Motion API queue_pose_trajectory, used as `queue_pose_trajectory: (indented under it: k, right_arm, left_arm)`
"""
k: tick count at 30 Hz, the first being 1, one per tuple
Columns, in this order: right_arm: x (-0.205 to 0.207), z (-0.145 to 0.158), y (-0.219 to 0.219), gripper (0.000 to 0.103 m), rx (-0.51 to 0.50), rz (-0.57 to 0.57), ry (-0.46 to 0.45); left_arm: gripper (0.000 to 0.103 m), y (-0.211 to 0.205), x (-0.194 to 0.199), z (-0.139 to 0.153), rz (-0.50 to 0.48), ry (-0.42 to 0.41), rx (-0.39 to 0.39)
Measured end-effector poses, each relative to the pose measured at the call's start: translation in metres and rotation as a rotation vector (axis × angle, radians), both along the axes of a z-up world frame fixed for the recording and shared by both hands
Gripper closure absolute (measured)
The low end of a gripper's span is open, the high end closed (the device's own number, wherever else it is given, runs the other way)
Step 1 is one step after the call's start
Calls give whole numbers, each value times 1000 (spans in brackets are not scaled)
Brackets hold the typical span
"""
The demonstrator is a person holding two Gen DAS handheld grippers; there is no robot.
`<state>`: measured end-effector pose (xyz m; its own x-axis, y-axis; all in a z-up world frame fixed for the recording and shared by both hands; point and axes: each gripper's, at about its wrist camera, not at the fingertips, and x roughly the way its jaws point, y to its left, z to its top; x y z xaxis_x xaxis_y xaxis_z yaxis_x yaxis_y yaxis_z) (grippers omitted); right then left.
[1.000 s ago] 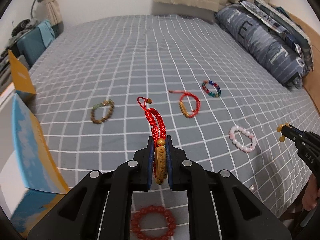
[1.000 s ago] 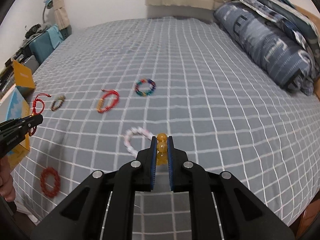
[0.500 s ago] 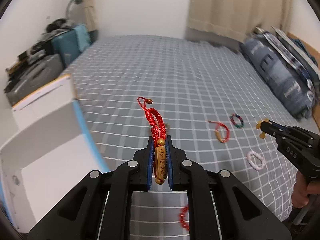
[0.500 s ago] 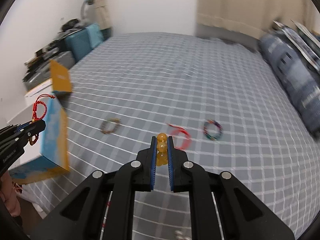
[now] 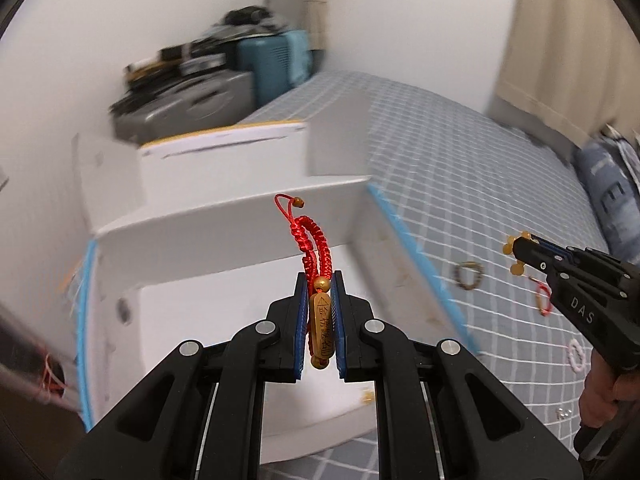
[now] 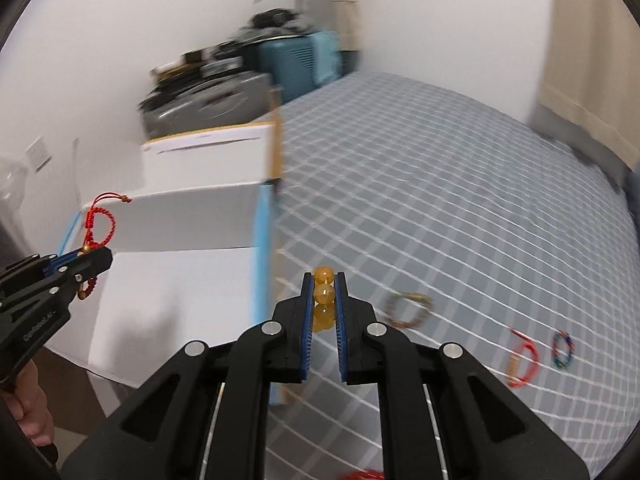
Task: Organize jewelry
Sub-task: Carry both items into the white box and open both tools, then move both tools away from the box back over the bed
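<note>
My left gripper is shut on a red braided cord bracelet by its gold tube charm, above the open white box with blue edges at the bed's side. The right gripper is shut on an amber bead bracelet, over the bed just right of that box. From the right wrist view the left gripper shows at far left with the red bracelet. In the left wrist view the right gripper shows at right with amber beads.
On the grey checked bedspread lie a brown bead bracelet, a red cord bracelet, a multicoloured bead bracelet and a pink one. Suitcases and clutter stand by the wall behind the box. A pillow lies far right.
Both grippers swung left from over the bed toward the white box, each still carrying its bracelet. The box now fills the left wrist view; the bracelets on the bed have slid to the right.
</note>
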<state>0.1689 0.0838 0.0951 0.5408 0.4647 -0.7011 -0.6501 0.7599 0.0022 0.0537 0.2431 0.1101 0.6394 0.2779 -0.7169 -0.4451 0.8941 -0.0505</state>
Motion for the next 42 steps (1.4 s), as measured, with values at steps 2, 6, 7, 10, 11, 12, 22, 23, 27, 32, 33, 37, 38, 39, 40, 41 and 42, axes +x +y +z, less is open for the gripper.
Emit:
queue_pose_trajectory:
  k: [2,6,7,10,11,12,22,23,27,32,33,37,38,39,40,41,42]
  right_arm:
    - [-7,-9,26,94,-13,46,7]
    - [-18,-29,62,94,-38,106,27]
    - [-20,-36,73,94,-47,121,38]
    - [-26,-52,90,94,-70,147,69]
    - [-27,-59,95,94,-82,151,82]
    - [-27,-66,101,94,-94,156,96]
    - [-24,-108,127,94,-213,124,190]
    - [-24,-110,128,94,-221,120,194]
    - [-23,-110,129,91,-218,120,208]
    - [-25,-99,126,57,-183,133,201]
    - [-27,-95,124,51,-174,133,194]
    - [-35,-69,114,30,-124,140,131]
    - [-37,-64,110,26,-116,136,117]
    - [-38,-57,105,21,-104,132,103]
    - [-38,-51,100,19,-90,128,95]
    - [-38,-47,96,15,-80,122,89]
    - [-37,-42,92,12,-70,115,84]
  left_arm:
    - [92,16,-10,-8,36,16,-10]
    - [92,49,-27,-26,106,47,-40]
    - [92,57,-32,-32,124,56,-52]
    - [92,71,-41,-43,150,82,-71]
    - [92,76,-43,-48,159,91,-81]
    - [92,71,-45,-51,162,98,-83]
    - [92,89,-47,-85,195,198,-151]
    - [92,89,-47,-86,194,205,-156]
    - [91,92,-46,-89,196,220,-158]
    - [53,91,-51,-81,218,197,-156]
    - [46,89,-54,-76,224,180,-134]
    - [22,82,-59,-56,236,143,-82]
    - [16,81,-59,-53,236,135,-82]
    - [14,79,-60,-48,233,122,-77]
    - [11,77,-60,-44,232,114,-63]
    - [8,75,-60,-40,233,111,-49]
    - [7,75,-58,-37,233,107,-43]
